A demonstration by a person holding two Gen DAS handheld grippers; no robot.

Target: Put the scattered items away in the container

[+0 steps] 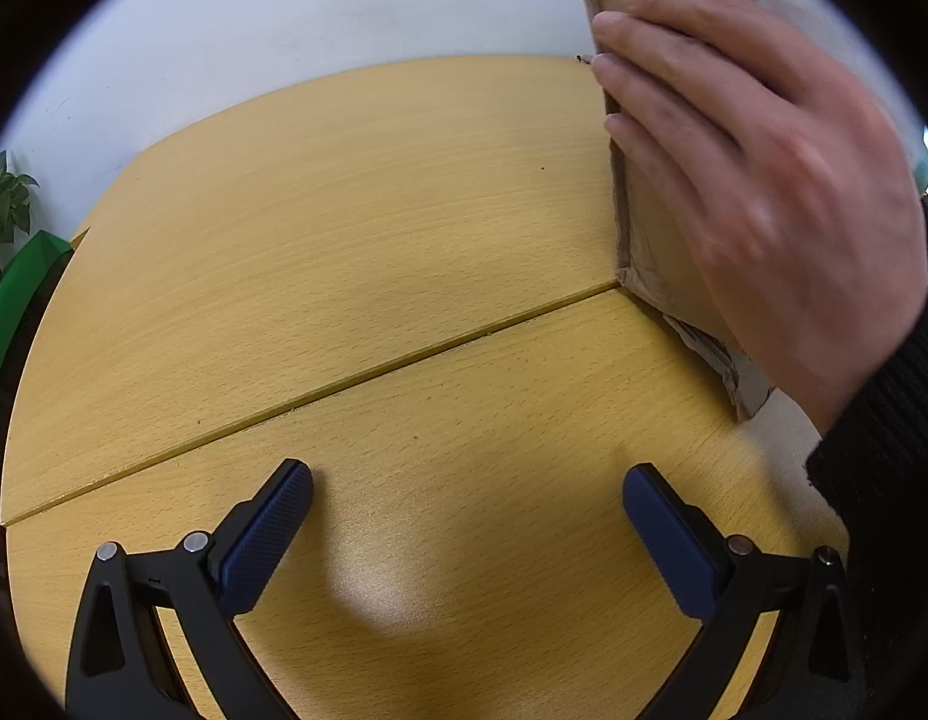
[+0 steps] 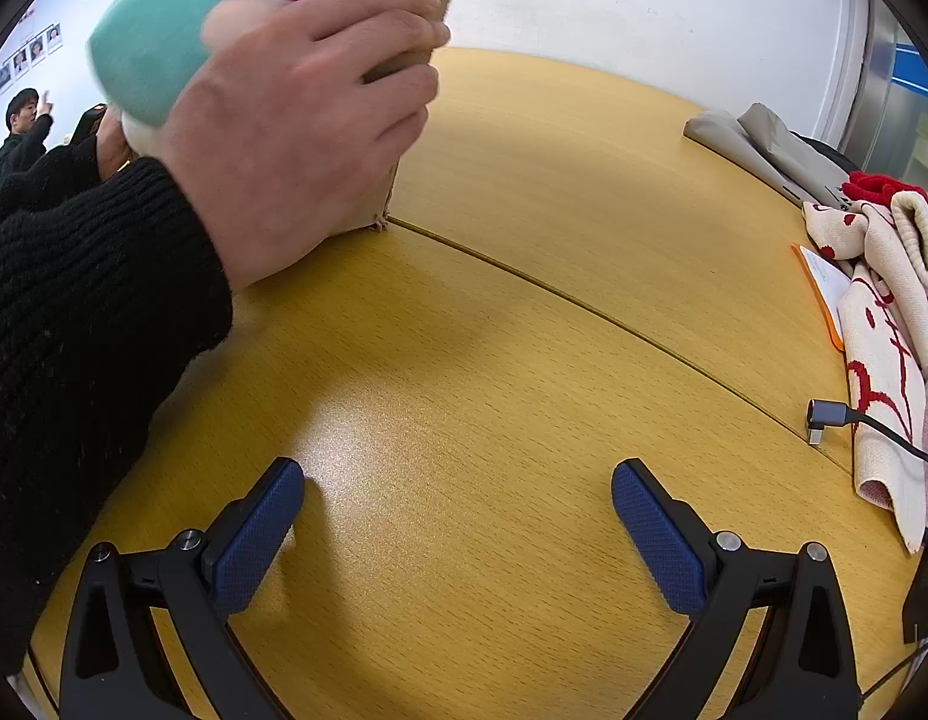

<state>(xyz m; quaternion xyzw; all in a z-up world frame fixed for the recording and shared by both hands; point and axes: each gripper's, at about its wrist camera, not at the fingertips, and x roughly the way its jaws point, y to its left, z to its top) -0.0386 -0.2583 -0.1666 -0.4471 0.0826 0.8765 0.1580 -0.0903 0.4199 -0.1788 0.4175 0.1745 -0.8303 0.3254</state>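
Gripping cardboard box [image 1: 661, 252] with bare hand [image 1: 763, 192], likely to tip it; teal plush [image 2: 158, 30] blurred at box top. Your left gripper [image 1: 466, 510] and right gripper [image 2: 458, 504], jaws apart, empty, wait near box. Patterned cloth [image 2: 877, 324] well apart from box.

The surface [image 2: 523, 312] is light yellow wood-grain laminate, made of two sections that meet at a thin curved seam running across it. A brown cardboard box [image 1: 649, 228] stands on it with one bottom corner right at the seam. Along the far right edge lie a cream knitted cloth with red patterns [image 2: 883, 360], a grey angled cable plug [image 2: 826, 417] beside it, and a folded grey fabric bundle [image 2: 757, 144] further back.
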